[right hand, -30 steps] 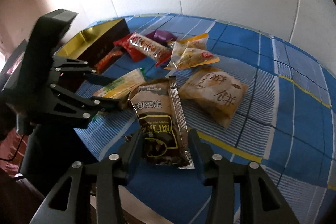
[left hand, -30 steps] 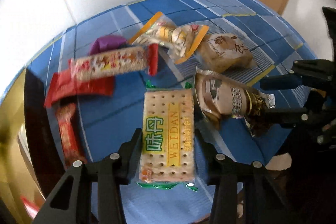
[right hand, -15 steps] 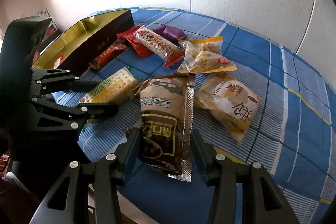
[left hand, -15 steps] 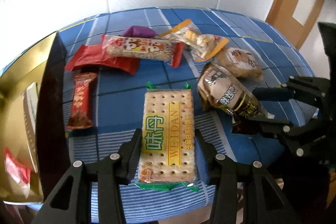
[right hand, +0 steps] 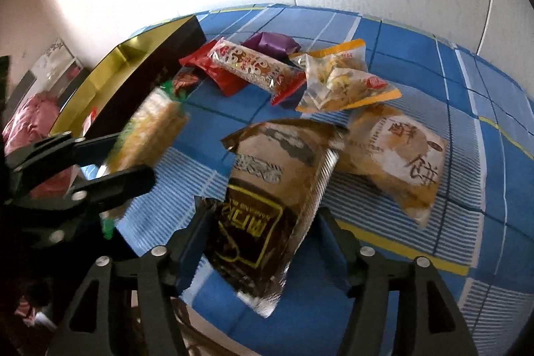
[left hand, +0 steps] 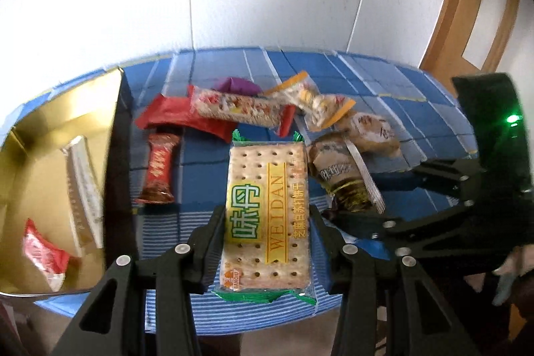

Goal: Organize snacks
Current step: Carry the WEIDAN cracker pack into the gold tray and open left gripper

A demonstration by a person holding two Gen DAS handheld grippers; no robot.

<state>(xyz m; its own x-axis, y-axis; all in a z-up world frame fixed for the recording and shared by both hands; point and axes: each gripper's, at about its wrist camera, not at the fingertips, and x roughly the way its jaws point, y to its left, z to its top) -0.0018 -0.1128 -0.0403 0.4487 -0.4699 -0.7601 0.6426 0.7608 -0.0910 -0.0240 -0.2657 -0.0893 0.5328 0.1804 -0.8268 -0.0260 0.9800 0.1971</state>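
Two hand-held grippers over a snack-strewn blue checked cloth, one clamped, one letting go.

Left wrist view: the left gripper (left hand: pixel 265 216) clenches the cracker packet (left hand: pixel 267 212) at its sides, lifted above the blue checked cloth (left hand: pixel 383 79); the gold-lined box (left hand: pixel 63 109) sits at 9 o'clock with two snacks inside, and the red candy bar (left hand: pixel 159 168) lies just beside its wall. Right wrist view: the right gripper (right hand: pixel 263 219) has just been opening, its fingers standing clear of the brown foil pouch (right hand: pixel 270 196) that lies between them on the cloth; the tan pastry packet (right hand: pixel 397 155) lies at 2 o'clock, touching the pouch, and the orange-edged bag (right hand: pixel 343 82) at 12 o'clock.
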